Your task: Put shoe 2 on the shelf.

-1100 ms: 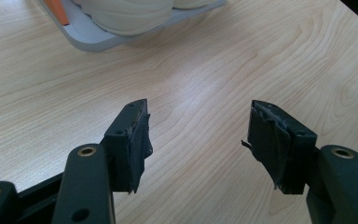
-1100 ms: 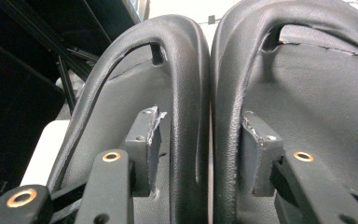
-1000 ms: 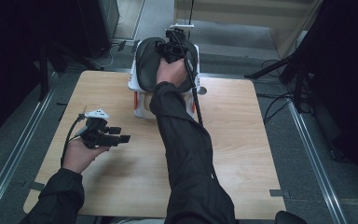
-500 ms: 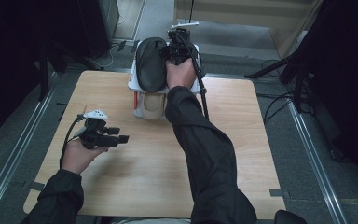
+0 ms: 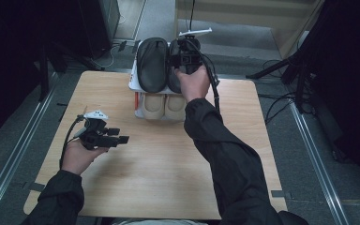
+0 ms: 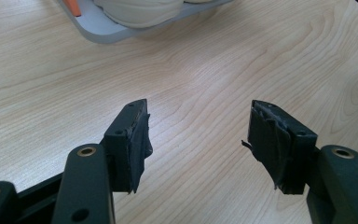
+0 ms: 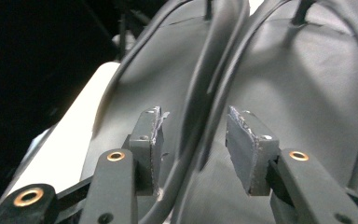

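Note:
Two black shoes lie side by side on top of a small white rack [image 5: 133, 83] at the table's far edge, the left shoe [image 5: 152, 63] and the right shoe [image 5: 173, 80]. My right gripper [image 5: 184, 49] hovers over the right one. In the right gripper view its jaws [image 7: 193, 128] straddle the adjoining rims of the left shoe [image 7: 168, 70] and the right shoe [image 7: 307, 93]. They have just been closing, and gaps remain beside the pads. My left gripper [image 5: 121, 135] rests low at the table's left, open [image 6: 198, 135] with nothing between its jaws.
A pair of beige shoes [image 5: 164, 106] sits on the rack's lower shelf, and in the left gripper view a beige shoe [image 6: 140, 9] lies on a grey tray [image 6: 98, 33]. Bare wood table [image 5: 159, 159] spreads in front. Dark stands and cables surround the table.
My right hand has shifted right along the rack, from over the left black shoe to the right one, uncovering the left shoe. The left hand has stayed put.

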Tool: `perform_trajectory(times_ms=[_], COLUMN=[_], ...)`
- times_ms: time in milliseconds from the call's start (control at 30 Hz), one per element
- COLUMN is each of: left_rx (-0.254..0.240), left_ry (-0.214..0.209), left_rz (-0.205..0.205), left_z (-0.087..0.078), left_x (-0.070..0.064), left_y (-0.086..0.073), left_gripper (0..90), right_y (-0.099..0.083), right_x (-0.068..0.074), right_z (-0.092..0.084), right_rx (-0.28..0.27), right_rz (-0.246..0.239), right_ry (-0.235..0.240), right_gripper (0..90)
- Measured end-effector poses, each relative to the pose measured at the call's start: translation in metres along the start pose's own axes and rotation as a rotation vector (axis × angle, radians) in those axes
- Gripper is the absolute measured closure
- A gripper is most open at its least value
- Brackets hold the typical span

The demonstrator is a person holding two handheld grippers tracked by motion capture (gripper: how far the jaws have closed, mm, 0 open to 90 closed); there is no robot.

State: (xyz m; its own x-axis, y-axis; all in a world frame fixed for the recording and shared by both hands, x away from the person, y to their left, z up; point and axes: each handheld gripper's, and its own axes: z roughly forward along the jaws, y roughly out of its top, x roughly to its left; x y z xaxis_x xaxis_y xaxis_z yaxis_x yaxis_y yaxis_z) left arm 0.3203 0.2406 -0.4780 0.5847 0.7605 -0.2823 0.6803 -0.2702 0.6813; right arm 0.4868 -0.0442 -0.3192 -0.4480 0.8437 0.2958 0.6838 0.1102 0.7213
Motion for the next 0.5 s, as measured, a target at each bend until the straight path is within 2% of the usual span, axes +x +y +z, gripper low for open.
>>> perform_trajectory(times_ms=[200,500], left_rx=[0.004,0.007], left_ry=[0.002,0.006], left_rz=[-0.002,-0.004], left_z=[-0.001,0.0], left_x=[0.0,-0.001], left_y=[-0.001,-0.001], left_gripper=[39.0,39.0], right_y=[-0.012,-0.033], right_x=[0.006,0.013], right_z=[-0.017,-0.041], right_rx=[-0.004,-0.004], right_rz=[-0.095,-0.167], right_ry=[0.065,0.154], right_gripper=[59.3,57.2])
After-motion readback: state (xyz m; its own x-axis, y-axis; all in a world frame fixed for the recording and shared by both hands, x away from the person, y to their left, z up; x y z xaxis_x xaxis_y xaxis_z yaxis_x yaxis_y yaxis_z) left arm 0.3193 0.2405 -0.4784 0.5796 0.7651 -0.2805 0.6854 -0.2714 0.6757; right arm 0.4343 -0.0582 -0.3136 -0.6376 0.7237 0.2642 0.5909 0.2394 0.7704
